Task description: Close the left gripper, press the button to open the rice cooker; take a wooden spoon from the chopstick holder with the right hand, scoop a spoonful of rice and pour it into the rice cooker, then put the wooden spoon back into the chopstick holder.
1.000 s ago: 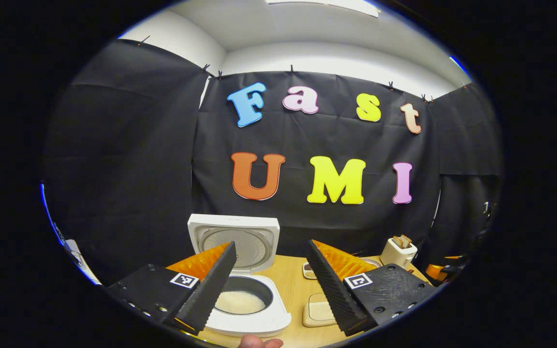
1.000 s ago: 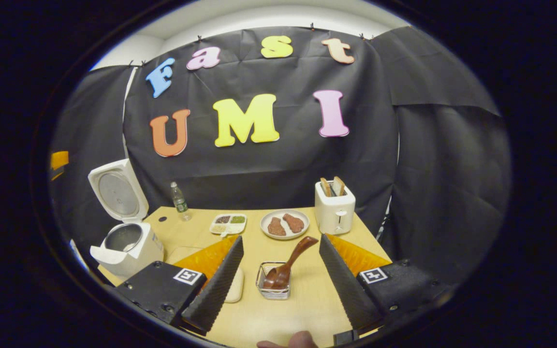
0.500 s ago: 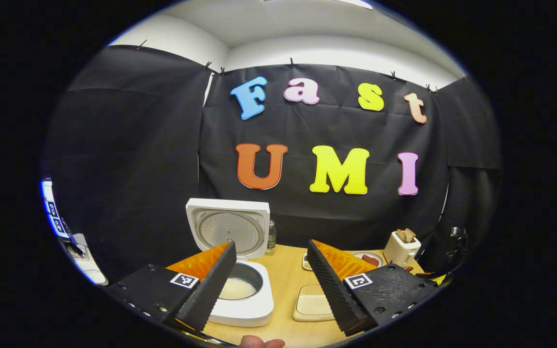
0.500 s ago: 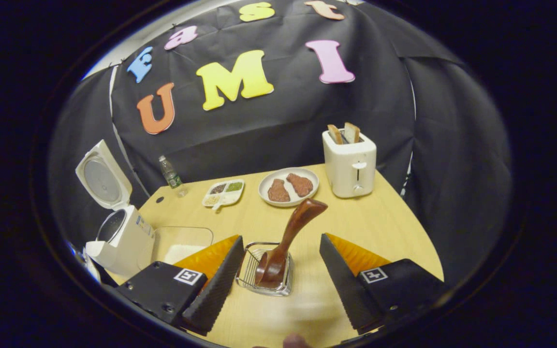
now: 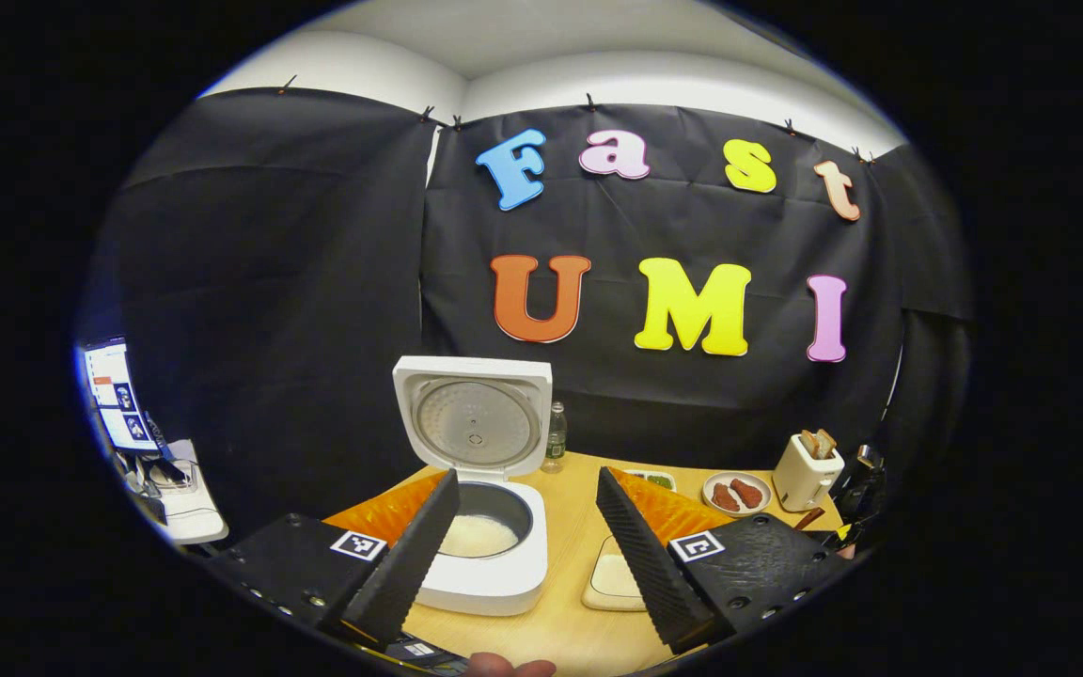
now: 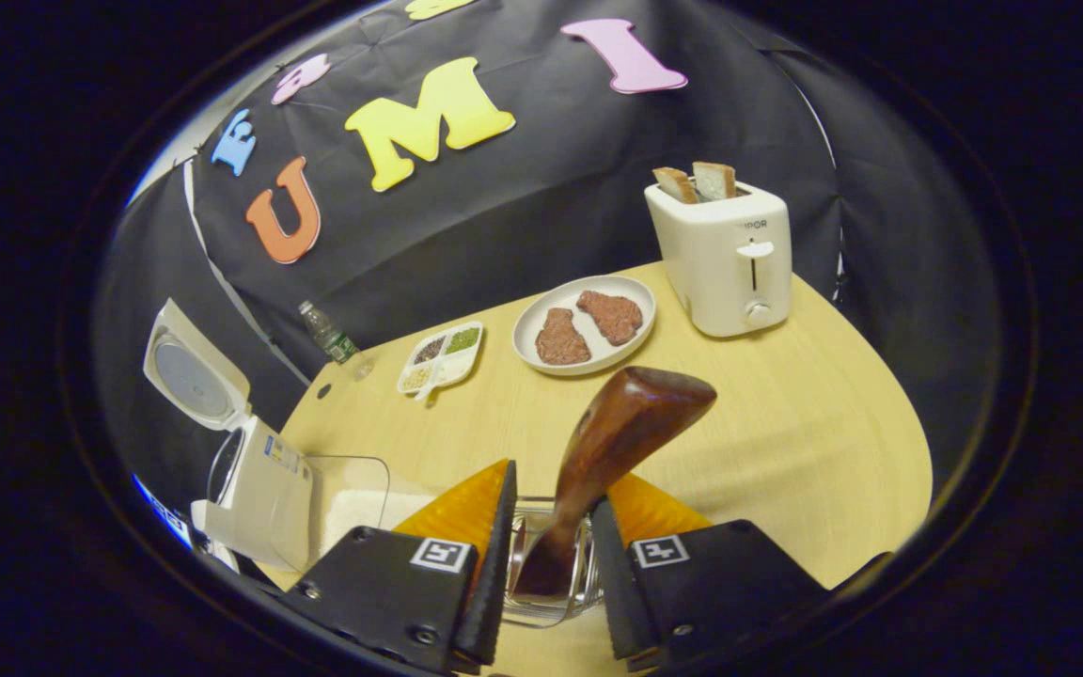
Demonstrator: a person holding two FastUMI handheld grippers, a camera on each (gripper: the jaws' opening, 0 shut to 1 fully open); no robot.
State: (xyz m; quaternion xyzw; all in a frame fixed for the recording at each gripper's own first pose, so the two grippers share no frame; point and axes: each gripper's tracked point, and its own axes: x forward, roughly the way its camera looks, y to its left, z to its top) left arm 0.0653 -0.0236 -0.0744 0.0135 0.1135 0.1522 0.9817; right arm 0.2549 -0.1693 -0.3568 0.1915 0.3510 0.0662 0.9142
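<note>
The white rice cooker (image 5: 480, 564) stands with its lid (image 5: 474, 428) up and white rice in its pot. My left gripper (image 5: 527, 473) hovers open in front of it, holding nothing. In the right gripper view the cooker (image 6: 259, 480) is at the far left. My right gripper (image 6: 551, 498) is down at the wire chopstick holder (image 6: 530, 611), with its fingers drawn in against the shaft of the dark wooden spoon (image 6: 631, 418). The spoon stands in the holder with its thick handle end leaning up and to the right.
A clear box of rice (image 6: 353, 503) sits beside the cooker. Farther back on the wooden table are a small divided tray (image 6: 438, 357), a water bottle (image 6: 327, 334), a plate (image 6: 527, 338) with two pieces of meat and a white toaster (image 6: 725, 259) with bread.
The right gripper came down and forward onto the holder and narrowed its fingers around the spoon's shaft. The left gripper drew back a little from the cooker and stayed open.
</note>
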